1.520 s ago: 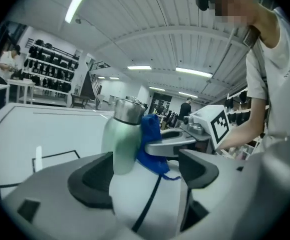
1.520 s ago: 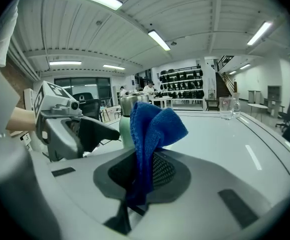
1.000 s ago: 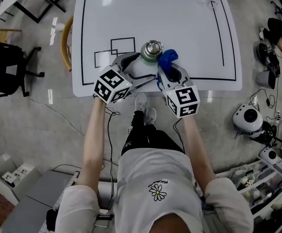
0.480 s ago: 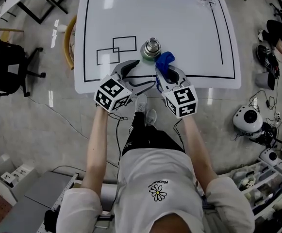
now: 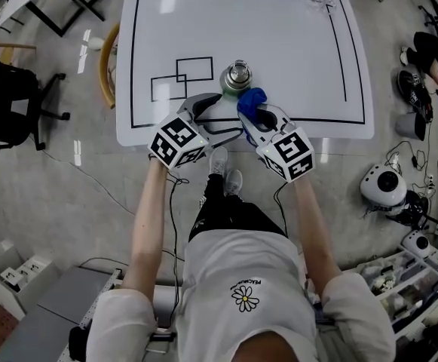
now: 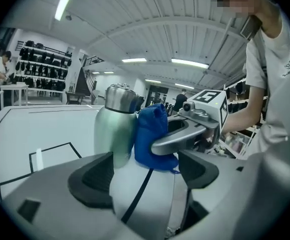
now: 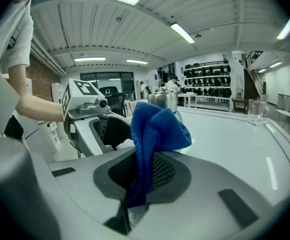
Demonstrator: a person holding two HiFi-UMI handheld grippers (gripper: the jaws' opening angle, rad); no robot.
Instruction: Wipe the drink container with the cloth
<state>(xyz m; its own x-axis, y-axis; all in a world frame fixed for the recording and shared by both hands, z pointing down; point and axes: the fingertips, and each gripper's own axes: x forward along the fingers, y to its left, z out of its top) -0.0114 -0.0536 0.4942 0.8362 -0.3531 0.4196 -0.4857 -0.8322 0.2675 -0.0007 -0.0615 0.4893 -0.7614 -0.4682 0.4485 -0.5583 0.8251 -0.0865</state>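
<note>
A green steel bottle [image 5: 237,77] with a silver cap stands upright on the white table [image 5: 301,51], close to its front edge. My right gripper [image 5: 252,114] is shut on a blue cloth [image 5: 250,100], and the bunched cloth rests against the bottle's near right side. My left gripper [image 5: 225,115] is open just in front of the bottle, apart from it. From the left gripper view the bottle [image 6: 114,129] and cloth [image 6: 153,134] touch, beyond my open left gripper [image 6: 142,176]. In the right gripper view the cloth [image 7: 157,129] hides most of the bottle [image 7: 163,100].
Two overlapping black rectangles [image 5: 181,78] are drawn on the table left of the bottle. A clear glass [image 7: 254,111] stands far off on the table. A black chair [image 5: 11,96] and a wooden chair [image 5: 107,62] stand at the left, floor equipment [image 5: 384,185] at the right.
My left gripper let go of the bottle and pulled back toward the table's edge. The bottle now stands upright on its own. The cloth has shifted slightly left against it.
</note>
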